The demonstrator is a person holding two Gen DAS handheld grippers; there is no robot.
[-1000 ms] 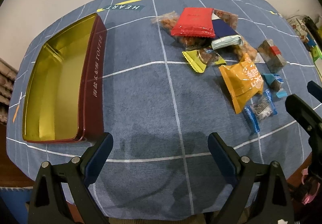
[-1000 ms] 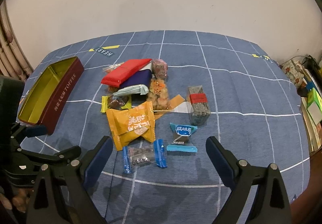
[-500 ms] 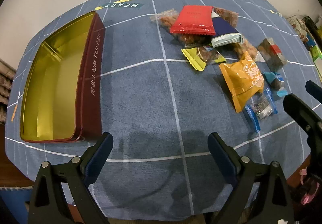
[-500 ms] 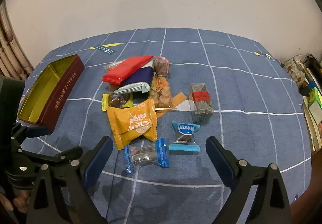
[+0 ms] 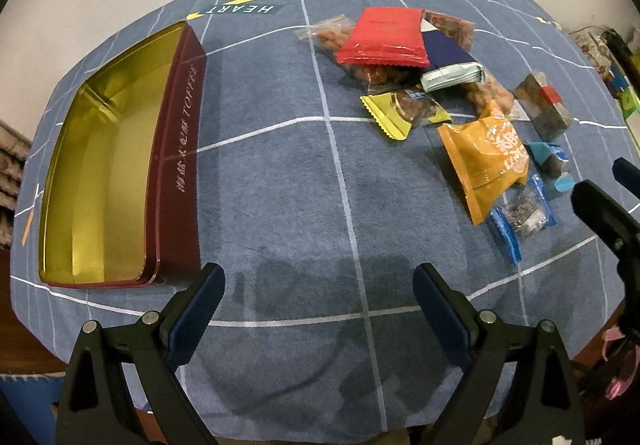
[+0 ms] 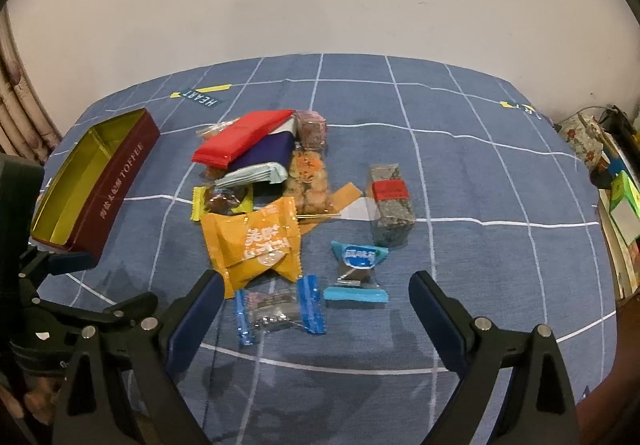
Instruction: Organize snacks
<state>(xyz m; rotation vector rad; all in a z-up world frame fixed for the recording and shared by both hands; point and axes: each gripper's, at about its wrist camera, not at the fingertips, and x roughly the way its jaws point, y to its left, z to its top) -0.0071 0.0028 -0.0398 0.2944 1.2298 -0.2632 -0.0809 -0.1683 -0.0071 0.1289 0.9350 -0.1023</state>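
A dark red toffee tin (image 5: 176, 181) (image 6: 116, 189) with a gold inside lies open at the table's left, nothing in it. Several snack packets lie in a loose pile to its right: a red packet (image 5: 384, 37) (image 6: 244, 137), an orange pouch (image 5: 484, 161) (image 6: 252, 241), a yellow-ended candy (image 5: 396, 113), a clear candy with blue ends (image 6: 278, 307) and a light-blue wrapped sweet (image 6: 358, 269). My left gripper (image 5: 318, 293) is open over bare cloth near the tin's front corner. My right gripper (image 6: 312, 303) is open just before the blue-ended candy.
A blue cloth with a white grid (image 5: 280, 185) covers the table, which ends at a pale wall behind. A clear box with a red band (image 6: 390, 201) stands right of the pile. Books and clutter (image 6: 616, 197) sit past the right edge.
Both grippers have eased forward a little, so the pile and the tin sit slightly lower and closer in view. Both stay open and nothing on the table has moved.
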